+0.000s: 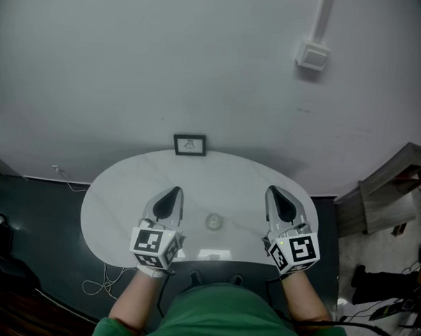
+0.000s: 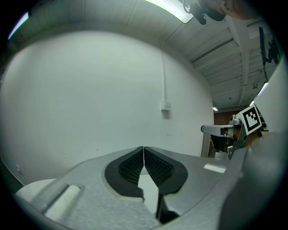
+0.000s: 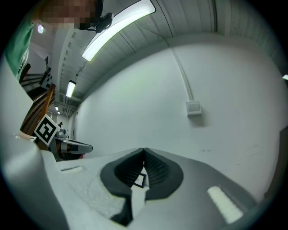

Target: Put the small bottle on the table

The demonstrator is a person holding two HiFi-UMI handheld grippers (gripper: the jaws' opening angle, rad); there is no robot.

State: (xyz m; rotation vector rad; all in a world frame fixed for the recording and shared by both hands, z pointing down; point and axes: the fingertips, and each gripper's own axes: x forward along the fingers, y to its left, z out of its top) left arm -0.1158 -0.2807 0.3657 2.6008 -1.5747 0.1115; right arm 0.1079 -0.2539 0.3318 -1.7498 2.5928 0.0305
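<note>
**Bottle on the table, both grippers clenched and empty**

The bottle (image 1: pixel 214 221) stands on the table (image 1: pixel 122 195), towards its near edge, between the two grippers and apart from both. The left gripper (image 1: pixel 173 191) and right gripper (image 1: pixel 273 192) each have their jaws pressed together on nothing.

The likely risk is a sideways swing of either gripper tipping the bottle, which could then roll off the near edge. It is clear and pale, so easy to misjudge.

A frame (image 1: pixel 190 145) stands at the far edge, well apart. Nothing blocks the way to the bottle.
</note>
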